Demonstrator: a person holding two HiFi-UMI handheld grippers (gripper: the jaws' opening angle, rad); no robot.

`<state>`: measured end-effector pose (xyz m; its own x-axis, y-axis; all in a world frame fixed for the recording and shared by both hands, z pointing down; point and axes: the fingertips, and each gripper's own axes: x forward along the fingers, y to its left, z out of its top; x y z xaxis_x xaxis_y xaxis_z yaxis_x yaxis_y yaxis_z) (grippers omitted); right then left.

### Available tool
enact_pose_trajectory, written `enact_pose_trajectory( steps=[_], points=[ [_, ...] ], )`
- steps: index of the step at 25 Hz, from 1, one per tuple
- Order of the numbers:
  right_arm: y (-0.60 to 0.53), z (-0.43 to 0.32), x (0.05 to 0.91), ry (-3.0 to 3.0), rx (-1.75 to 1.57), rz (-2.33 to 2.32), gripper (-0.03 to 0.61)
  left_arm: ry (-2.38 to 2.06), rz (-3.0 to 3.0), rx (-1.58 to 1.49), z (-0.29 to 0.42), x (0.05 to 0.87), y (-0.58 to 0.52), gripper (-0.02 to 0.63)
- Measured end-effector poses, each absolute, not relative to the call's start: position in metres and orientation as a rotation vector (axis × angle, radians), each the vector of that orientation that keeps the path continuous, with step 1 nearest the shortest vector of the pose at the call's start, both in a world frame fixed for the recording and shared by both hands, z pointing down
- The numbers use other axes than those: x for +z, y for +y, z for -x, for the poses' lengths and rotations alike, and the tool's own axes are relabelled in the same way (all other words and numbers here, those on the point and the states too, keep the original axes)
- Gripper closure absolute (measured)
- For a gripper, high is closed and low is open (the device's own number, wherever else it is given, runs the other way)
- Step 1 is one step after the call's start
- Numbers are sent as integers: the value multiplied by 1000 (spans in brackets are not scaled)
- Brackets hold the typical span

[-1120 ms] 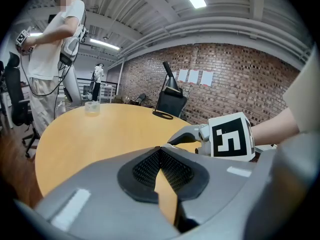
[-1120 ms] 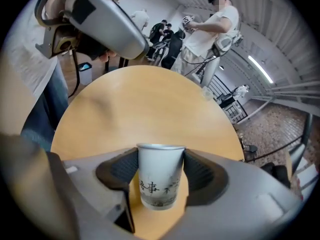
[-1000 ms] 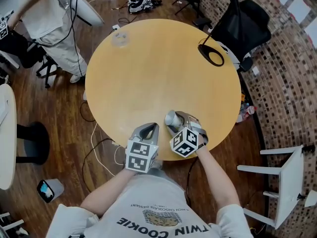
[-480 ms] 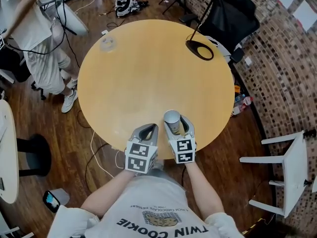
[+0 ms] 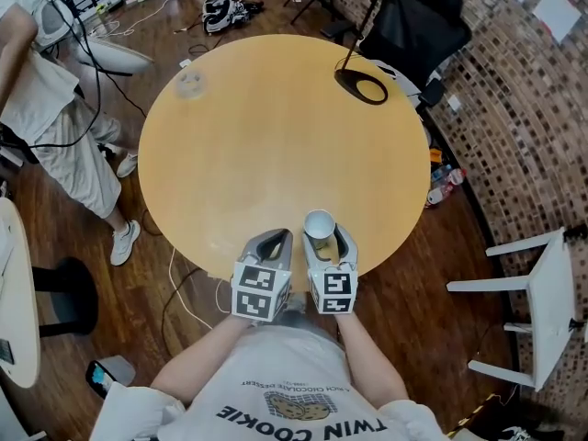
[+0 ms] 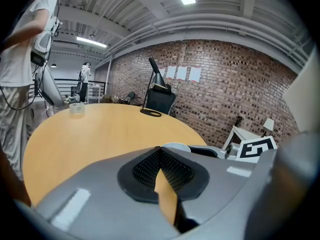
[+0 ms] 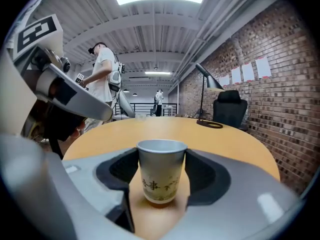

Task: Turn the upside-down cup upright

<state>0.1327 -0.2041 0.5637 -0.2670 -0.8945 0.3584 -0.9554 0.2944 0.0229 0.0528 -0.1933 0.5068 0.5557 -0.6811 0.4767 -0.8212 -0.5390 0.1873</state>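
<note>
A white paper cup (image 5: 319, 225) with green print stands upright, mouth up, on the round yellow table (image 5: 276, 127) near its front edge. My right gripper (image 5: 322, 234) is shut on the cup, one jaw against each side. In the right gripper view the cup (image 7: 161, 176) sits between the jaws of my right gripper (image 7: 161, 154), its base on the tabletop. My left gripper (image 5: 273, 240) rests just left of it at the table edge, shut with nothing in it. The left gripper view shows the pads of my left gripper (image 6: 161, 151) meeting and the cup's rim (image 6: 176, 146) just beyond.
A clear plastic cup (image 5: 190, 81) stands at the table's far left. A black lamp base ring (image 5: 366, 87) lies at the far right edge, with a black chair (image 5: 418, 16) behind. A person (image 5: 46, 127) stands left of the table. A white chair (image 5: 542, 292) stands at the right.
The cup went from tilted on its side in my right gripper to standing upright on the table. The right gripper turned level. The left gripper stayed put.
</note>
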Motion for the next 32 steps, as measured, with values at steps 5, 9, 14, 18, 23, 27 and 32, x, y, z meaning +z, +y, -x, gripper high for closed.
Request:
enact_pose_trajectory(
  steps=[5,9,14,18,23,27,32],
  points=[
    [-196,-135,567,-2251,308,-1694,296,-1212,-2413,493,-52,506,-190,611],
    [-190,-139,573,-2238,360,-1700,296,-1190,-2417,481,-52,505,-182,611],
    [-179,-140,577,-2202,403,-1710,296,-1169,-2432,475,-46,504,-170,611],
    [-172,-140,577,-2161,420,-1744,296,-1131,-2445,477,-39,506,-157,611],
    [-163,-140,569,-2133,435,-1807,296,-1101,-2473,472,-27,505,-139,611],
    [-148,-132,553,-2137,408,-1820,296,-1079,-2476,475,-19,506,-130,611],
    [-124,-114,539,-2161,458,-1805,296,-1055,-2481,469,-15,508,-114,611]
  ],
)
